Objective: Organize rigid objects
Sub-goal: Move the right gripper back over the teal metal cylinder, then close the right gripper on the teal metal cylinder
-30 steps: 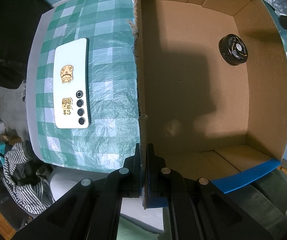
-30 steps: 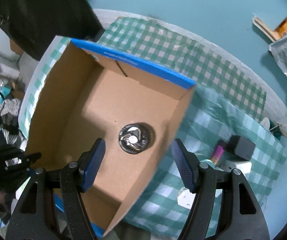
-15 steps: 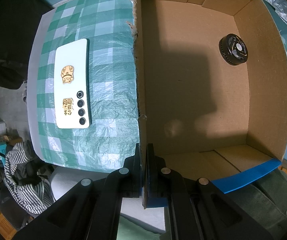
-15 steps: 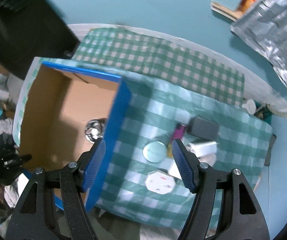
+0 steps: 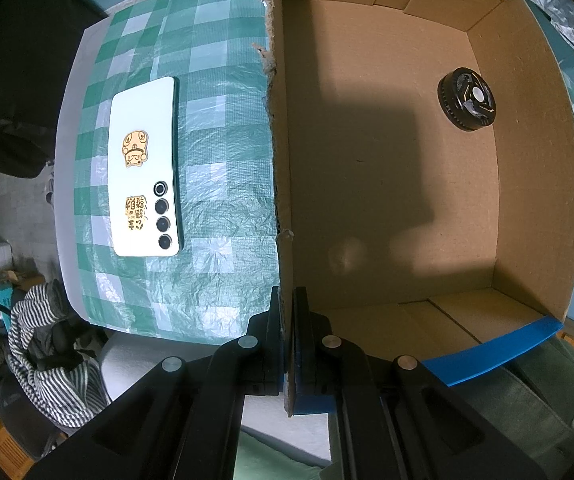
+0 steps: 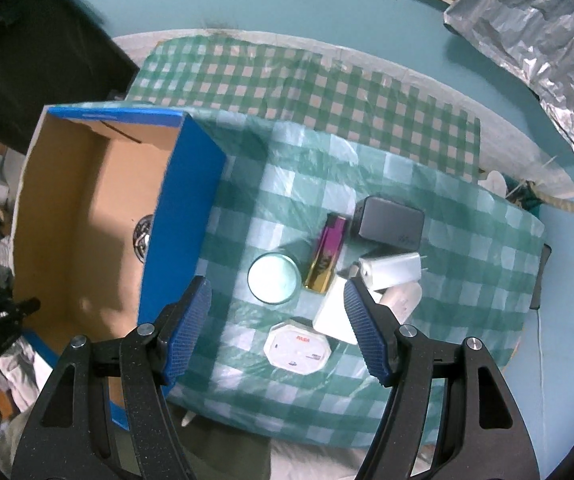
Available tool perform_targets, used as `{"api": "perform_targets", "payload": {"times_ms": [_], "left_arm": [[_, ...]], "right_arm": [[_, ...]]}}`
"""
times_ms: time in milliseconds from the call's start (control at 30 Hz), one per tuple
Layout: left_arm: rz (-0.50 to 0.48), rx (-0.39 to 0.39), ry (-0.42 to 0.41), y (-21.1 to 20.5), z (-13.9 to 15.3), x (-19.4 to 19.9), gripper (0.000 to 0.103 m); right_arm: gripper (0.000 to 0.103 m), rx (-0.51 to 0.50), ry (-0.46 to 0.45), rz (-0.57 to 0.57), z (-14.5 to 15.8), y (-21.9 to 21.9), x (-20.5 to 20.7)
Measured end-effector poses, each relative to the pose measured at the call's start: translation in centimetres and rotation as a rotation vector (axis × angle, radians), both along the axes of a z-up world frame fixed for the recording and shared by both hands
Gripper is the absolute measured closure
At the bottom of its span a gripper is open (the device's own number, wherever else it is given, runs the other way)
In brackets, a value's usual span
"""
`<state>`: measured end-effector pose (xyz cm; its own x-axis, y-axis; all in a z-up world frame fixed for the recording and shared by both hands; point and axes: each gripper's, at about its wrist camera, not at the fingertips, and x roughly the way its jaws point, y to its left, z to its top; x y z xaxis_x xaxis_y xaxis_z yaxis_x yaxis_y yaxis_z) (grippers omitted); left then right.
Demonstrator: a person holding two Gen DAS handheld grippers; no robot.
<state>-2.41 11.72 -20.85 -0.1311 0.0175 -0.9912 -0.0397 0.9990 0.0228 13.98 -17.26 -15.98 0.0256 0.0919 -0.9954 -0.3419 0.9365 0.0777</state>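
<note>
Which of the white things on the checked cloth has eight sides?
The flat white octagonal box, nearest the camera, between the open right gripper's fingers. It carries a small red label; the other white pieces beside it are blocky chargers.

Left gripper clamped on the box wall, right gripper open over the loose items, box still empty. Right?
Not quite: the box isn't empty. The left wrist view shows a black round part lying on its floor. The rest holds: the left gripper is shut on the box wall, and the right gripper is open above the loose items on the checked cloth.
</note>
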Motion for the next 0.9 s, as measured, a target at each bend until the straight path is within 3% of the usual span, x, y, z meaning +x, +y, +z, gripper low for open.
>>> {"api": "perform_targets", "payload": {"times_ms": [433,900], "left_arm": [[0.002,-0.002,0.0,0.0,0.0,-0.1,0.099],[0.0,0.0,0.0,0.0,-0.1,-0.3,0.099]], "right_arm": [[0.034,-0.029,0.098,-0.025,-6.0,0.1,0.4],[0.034,-0.052,0.108,-0.018,-9.0,0.9,0.8]]}}
